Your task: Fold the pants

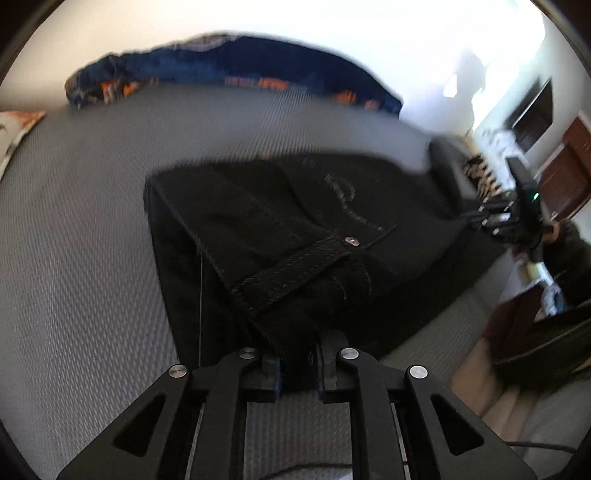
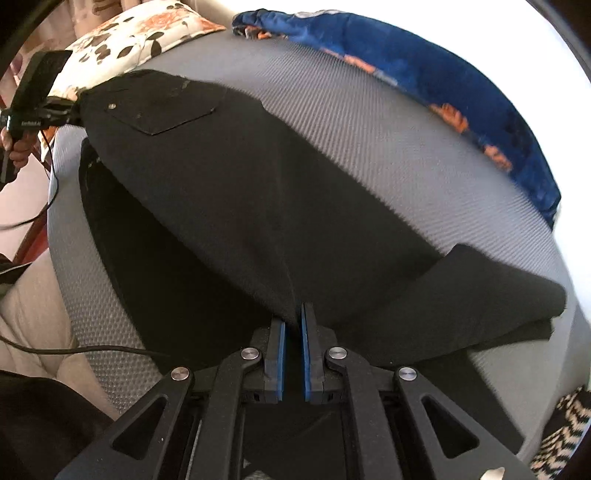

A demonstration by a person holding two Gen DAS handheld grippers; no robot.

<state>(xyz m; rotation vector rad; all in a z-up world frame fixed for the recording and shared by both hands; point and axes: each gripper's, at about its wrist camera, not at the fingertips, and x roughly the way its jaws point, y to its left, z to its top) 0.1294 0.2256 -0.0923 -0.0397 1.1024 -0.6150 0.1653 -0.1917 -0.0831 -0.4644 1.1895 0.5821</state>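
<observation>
Black pants (image 1: 295,229) lie partly lifted over a grey textured mattress (image 1: 81,229). My left gripper (image 1: 295,365) is shut on the waistband end, with a belt loop and rivet just ahead of it. In the right wrist view the pants (image 2: 258,192) stretch from the far left, back pocket up, down to my right gripper (image 2: 293,325), which is shut on a fold of the leg fabric. A folded leg part (image 2: 480,291) lies to the right. The other gripper shows at the far edge of each view: the right one (image 1: 517,214), the left one (image 2: 37,99).
A blue and orange patterned blanket (image 2: 443,85) lies along the far edge of the mattress. A floral pillow (image 2: 136,33) sits at the back left. A cable (image 2: 74,349) runs over the mattress edge. Furniture and a zebra-patterned cloth (image 1: 484,173) stand beyond the bed.
</observation>
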